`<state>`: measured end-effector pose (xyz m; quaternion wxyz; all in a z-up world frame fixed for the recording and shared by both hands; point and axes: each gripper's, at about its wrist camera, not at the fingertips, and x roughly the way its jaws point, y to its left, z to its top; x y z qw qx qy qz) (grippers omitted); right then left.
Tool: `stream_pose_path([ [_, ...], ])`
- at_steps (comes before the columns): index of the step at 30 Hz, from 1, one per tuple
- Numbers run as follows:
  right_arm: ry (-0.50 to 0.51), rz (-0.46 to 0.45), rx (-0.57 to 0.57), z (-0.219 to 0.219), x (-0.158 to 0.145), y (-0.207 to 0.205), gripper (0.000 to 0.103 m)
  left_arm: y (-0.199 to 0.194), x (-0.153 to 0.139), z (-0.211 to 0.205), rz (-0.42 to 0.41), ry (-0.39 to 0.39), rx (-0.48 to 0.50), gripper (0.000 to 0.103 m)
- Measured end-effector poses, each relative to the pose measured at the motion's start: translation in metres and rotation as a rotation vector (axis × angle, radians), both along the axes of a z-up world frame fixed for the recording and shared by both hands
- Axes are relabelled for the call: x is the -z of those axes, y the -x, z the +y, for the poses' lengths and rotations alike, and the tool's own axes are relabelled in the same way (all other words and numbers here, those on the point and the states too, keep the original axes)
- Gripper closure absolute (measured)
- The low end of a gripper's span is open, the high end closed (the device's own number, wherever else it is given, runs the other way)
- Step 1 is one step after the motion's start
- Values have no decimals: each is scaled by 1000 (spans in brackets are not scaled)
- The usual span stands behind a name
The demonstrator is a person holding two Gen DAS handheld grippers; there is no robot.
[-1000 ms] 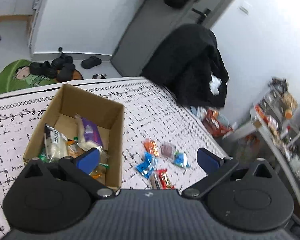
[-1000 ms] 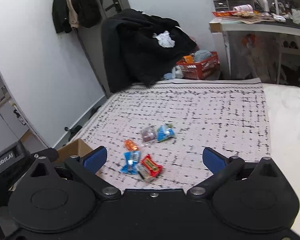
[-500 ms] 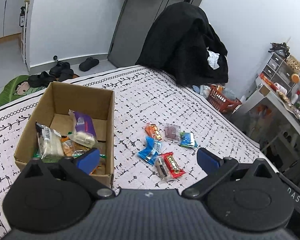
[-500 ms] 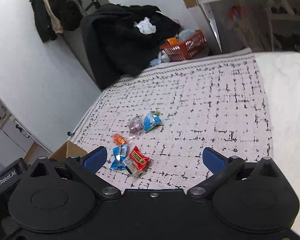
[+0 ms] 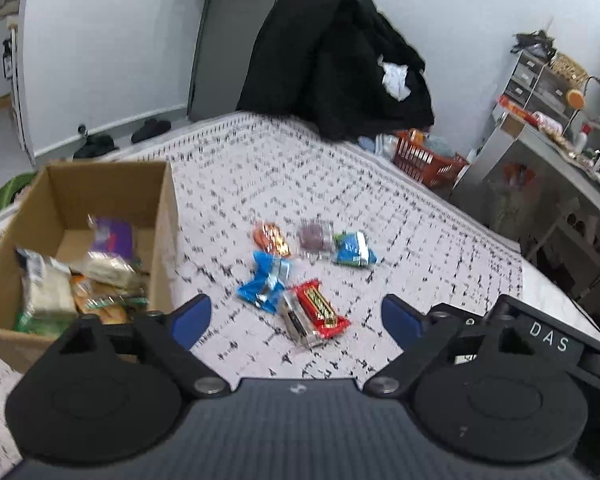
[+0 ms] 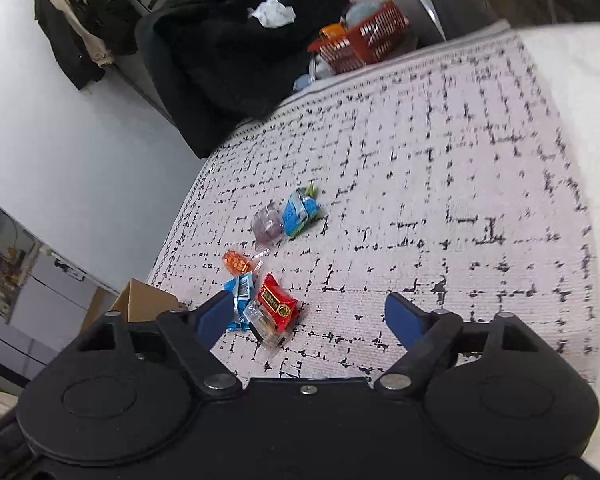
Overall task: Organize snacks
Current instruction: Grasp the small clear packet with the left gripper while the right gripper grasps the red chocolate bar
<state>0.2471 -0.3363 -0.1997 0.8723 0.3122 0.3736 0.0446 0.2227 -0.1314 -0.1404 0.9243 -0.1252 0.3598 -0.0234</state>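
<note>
A: Loose snacks on the patterned cloth (image 5: 400, 216), right of the cardboard box (image 5: 162, 216): red packet (image 5: 320, 308) touching a clear-wrapped bar (image 5: 296, 324), blue packet (image 5: 266, 282) beside them, orange one (image 5: 272, 238), purple one (image 5: 315, 236) and a second blue packet (image 5: 352, 249) farther back.

B: Grippers?

A: Left gripper (image 5: 296, 316) has jaws closing but spread wide, nothing between them, above the red packet. Right gripper (image 6: 310, 316) same, closing, nothing pinched; its left finger (image 6: 214, 316) overlaps the blue packet in view, contact unclear.

B: Risks?

A: Both aim at the same near cluster, so they may collide. Red packet and clear bar touch, so a pinch could take both or flick one away. Slick wrappers may slip.

B: Box contents?

A: Already partly filled: purple packet (image 5: 114, 236), pale wrapped bars (image 5: 48, 292), orange and green wrappers at the near end. Room left at the far end.
</note>
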Motion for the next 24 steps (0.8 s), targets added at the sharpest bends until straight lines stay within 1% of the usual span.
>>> stream_pose_path([
  [3,-16,9,-14,-3,8,-6,26,-9,10,-6,31,5,-14,26],
  [4,-26,15,-20,-3,11,-9,30,-12,13,-7,37,3,-21,27],
  [6,-45,26,-36,-4,17,-13,36,-17,19,-10,50,2,-35,35],
  [9,-59,35,-57,-4,23,-21,41,-26,29,-12,78,3,-63,42],
  [15,-90,56,-85,-6,35,-37,45,-43,53,-16,128,13,-97,56],
  [22,-108,59,-113,-5,42,-47,46,-61,76,-22,159,41,-126,58],
  [24,-105,57,-121,-3,43,-51,46,-65,80,-24,165,42,-129,61],
])
